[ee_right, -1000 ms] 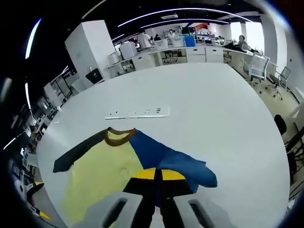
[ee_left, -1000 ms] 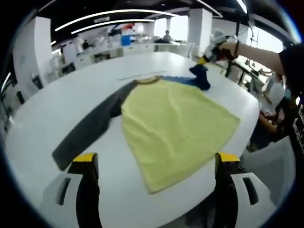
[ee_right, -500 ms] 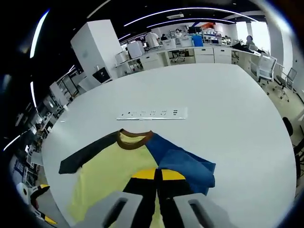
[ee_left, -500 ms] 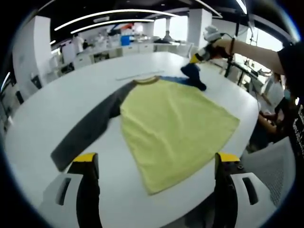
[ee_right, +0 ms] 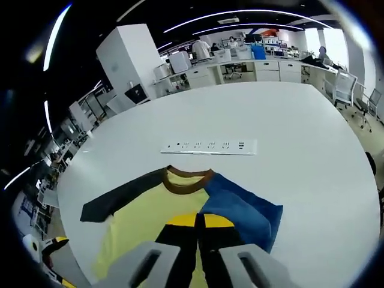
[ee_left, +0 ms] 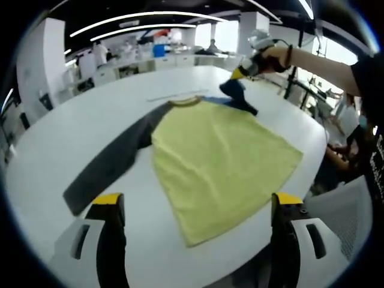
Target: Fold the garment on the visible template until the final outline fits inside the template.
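Two views: left gripper [ee_left: 195, 210] jaws spread wide, holding nothing, at 6 o'clock below yellow long-sleeved shirt [ee_left: 219, 159]; right gripper [ee_right: 200, 223] clamps its blue sleeve [ee_right: 243, 210], white socket strip [ee_right: 210, 146] at 12

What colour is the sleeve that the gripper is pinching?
Blue. The right gripper pinches the blue sleeve, best seen in the right gripper view.

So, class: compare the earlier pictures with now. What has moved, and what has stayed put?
The right gripper, shut on the blue sleeve, has carried it inward over the yellow shirt, towards the collar. The left gripper stays open and idle; the grey sleeve lies flat as before.
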`<state>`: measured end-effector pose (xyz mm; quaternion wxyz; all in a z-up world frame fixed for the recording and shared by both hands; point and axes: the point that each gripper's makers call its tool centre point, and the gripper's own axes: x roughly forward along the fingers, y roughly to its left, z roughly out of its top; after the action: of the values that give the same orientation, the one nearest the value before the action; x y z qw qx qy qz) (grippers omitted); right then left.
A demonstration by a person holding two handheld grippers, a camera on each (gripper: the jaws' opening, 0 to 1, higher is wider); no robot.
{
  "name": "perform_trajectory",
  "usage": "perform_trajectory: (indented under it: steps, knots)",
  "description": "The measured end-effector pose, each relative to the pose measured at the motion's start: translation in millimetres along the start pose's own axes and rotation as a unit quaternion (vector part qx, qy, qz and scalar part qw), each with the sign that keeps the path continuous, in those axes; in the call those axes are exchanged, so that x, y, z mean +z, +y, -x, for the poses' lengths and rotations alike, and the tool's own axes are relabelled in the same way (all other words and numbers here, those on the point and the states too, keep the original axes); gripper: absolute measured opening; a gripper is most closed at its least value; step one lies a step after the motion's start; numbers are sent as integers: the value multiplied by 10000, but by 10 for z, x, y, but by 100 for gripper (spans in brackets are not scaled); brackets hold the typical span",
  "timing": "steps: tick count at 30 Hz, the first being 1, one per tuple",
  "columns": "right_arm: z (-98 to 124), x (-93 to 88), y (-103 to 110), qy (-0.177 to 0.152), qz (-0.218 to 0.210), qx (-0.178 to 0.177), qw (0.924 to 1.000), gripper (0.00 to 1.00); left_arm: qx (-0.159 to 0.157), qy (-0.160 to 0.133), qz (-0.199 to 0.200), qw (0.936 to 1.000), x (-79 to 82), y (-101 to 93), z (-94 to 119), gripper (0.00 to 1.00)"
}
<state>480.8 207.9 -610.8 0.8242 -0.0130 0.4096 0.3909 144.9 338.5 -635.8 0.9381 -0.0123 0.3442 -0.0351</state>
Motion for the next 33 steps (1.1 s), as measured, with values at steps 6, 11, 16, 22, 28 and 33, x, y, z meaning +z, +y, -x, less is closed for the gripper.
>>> perform_trajectory:
  steps: [6, 11, 16, 22, 28, 33]
  knots:
    - [-75, 5, 183, 42, 123, 116, 9998, 0, 15, 10, 10, 10000, -21, 26, 5, 98]
    - [-106, 31, 288, 36, 231, 152, 9996, 0, 22, 26, 11, 10000, -46, 46, 9, 98]
    - [-143, 59, 398, 40, 312, 200, 9993, 0, 18, 23, 30, 10000, -56, 58, 6, 98]
    - [-224, 103, 512, 73, 437, 273, 9986, 0, 12, 32, 49, 10000, -76, 67, 9, 98]
    - [-291, 117, 648, 102, 654, 310, 9973, 0, 12, 66, 61, 10000, -102, 68, 2, 98]
    - [-367, 41, 753, 197, 846, 343, 9956, 0, 25, 72, 78, 9999, -114, 76, 1, 98]
